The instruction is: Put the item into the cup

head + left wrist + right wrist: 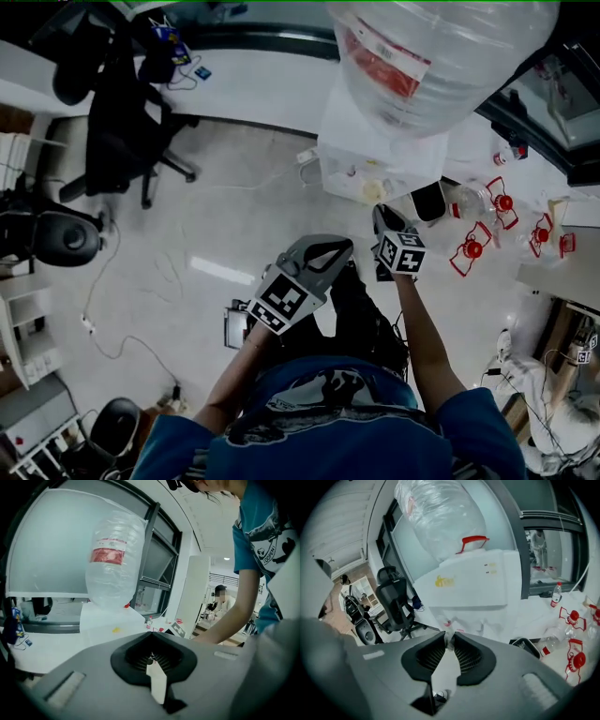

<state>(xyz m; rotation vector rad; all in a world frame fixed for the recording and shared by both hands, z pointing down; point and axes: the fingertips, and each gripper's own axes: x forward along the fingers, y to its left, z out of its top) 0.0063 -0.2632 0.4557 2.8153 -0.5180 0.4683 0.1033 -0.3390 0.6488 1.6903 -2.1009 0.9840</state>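
In the head view both grippers are held out in front of the person, above the floor. My right gripper [382, 221] points at a white water dispenser [373, 159] that carries a big clear jug [431, 56]. In the right gripper view the right gripper [449, 638] is shut on a small pale item [448, 642] pinched at the tips. My left gripper [339, 247] is lower and to the left. In the left gripper view the left gripper [150, 635] has its jaw tips together and I see nothing held. I cannot pick out a cup. A dark container [429, 201] stands beside the dispenser.
Several clear bottles with red caps [473, 246] lie on the floor at the right. A black office chair [117, 122] stands at the left, with cables trailing over the floor. A seated person [220, 604] is far off in the left gripper view.
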